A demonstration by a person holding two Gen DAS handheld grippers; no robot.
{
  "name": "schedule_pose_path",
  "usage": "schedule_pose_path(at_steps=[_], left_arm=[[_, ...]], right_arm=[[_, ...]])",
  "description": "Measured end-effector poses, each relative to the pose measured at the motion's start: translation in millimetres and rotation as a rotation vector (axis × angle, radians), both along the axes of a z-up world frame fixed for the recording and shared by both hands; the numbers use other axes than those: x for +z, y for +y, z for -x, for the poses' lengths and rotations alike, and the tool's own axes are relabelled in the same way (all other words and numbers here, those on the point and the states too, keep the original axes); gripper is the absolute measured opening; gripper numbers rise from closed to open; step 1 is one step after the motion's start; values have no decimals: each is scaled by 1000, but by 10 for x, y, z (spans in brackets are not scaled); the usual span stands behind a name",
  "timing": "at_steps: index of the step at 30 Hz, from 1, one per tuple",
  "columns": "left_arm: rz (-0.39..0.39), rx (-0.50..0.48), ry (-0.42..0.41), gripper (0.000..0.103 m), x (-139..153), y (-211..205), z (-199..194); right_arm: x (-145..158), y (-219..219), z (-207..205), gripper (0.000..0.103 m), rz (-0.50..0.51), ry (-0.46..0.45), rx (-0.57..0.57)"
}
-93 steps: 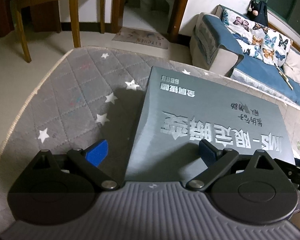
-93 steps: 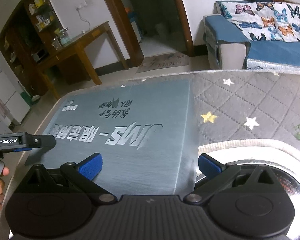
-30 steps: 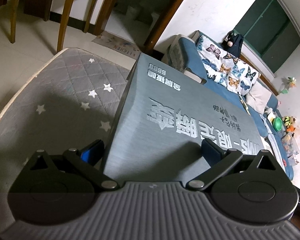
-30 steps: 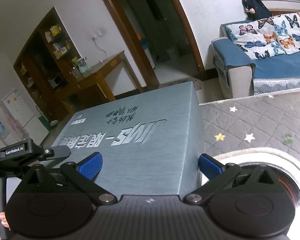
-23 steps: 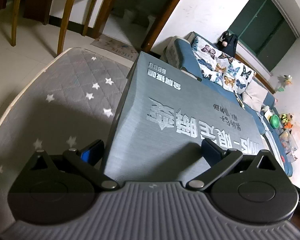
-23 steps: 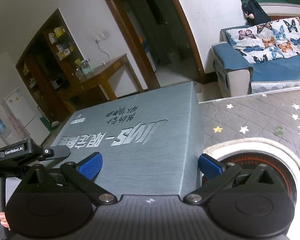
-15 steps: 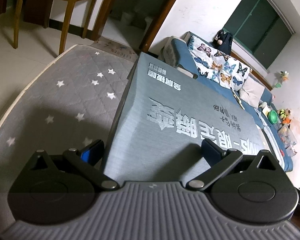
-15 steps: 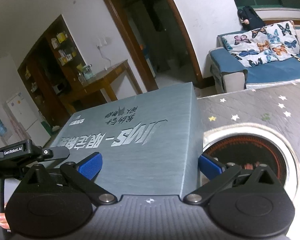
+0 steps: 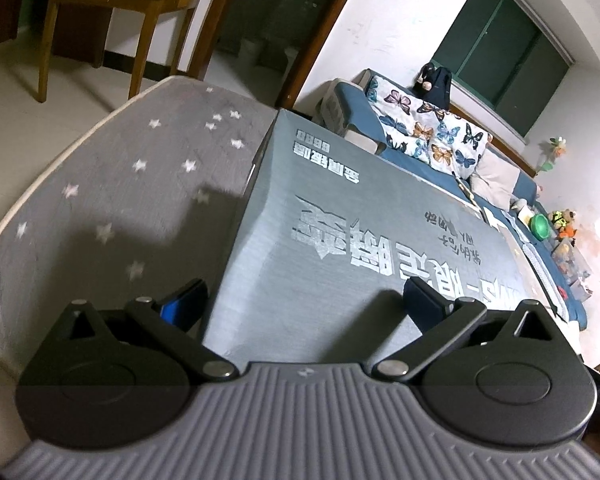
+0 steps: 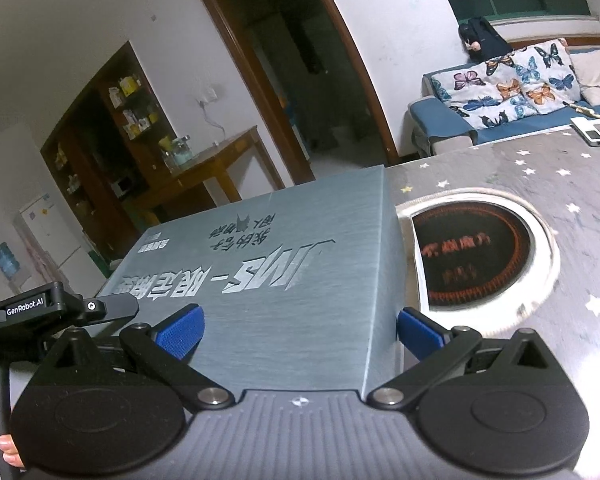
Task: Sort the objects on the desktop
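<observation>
Big flat grey-blue cardboard box with silver lettering sits between my two sets of fingers, one at each end. Long axis runs left-right across me; the lettering reads upside down from where I stand.

Left fingers: spread wide, straddling the box's left end. One blue pad is down beside the left side wall, the other lies over the lid. I can't tell whether the pads press on the cardboard.

Right fingers: same at the right end, also spread wide. One pad is over the lid, one is down past the right edge. Contact can't be read here either.

Neither hand is nearer; each has its own end. Judgement: the box is carried or steadied from both ends, so whatever comes next needs both ends to travel together along that long axis, or it skews.

The box's far left corner juts past the far rim of the grey quilted star-print worktop cover. Whether its base rests on the cover or is clear of it, I can't tell.

Just right of the box: round dark glass hotplate in a pale ring, set into the worktop. Far right: small white device near the edge. Blue sofa with butterfly cushions lies beyond.
</observation>
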State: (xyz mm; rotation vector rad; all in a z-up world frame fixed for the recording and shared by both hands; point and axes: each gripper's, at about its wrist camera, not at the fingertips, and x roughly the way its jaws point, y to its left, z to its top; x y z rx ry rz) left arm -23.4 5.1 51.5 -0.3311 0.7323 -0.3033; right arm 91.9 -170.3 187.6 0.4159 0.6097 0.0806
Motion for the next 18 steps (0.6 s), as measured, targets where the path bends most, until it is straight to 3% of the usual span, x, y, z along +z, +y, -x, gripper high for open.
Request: schedule_pose_path(at_steps=[7,18], left_arm=[[-12,-20,10,103,-128,83,454],[-57,-51,79,103,-331,55,690]], right_arm=[[-73,210,540,103,7,1,-3],[-236,300,970,103,20,68,5]])
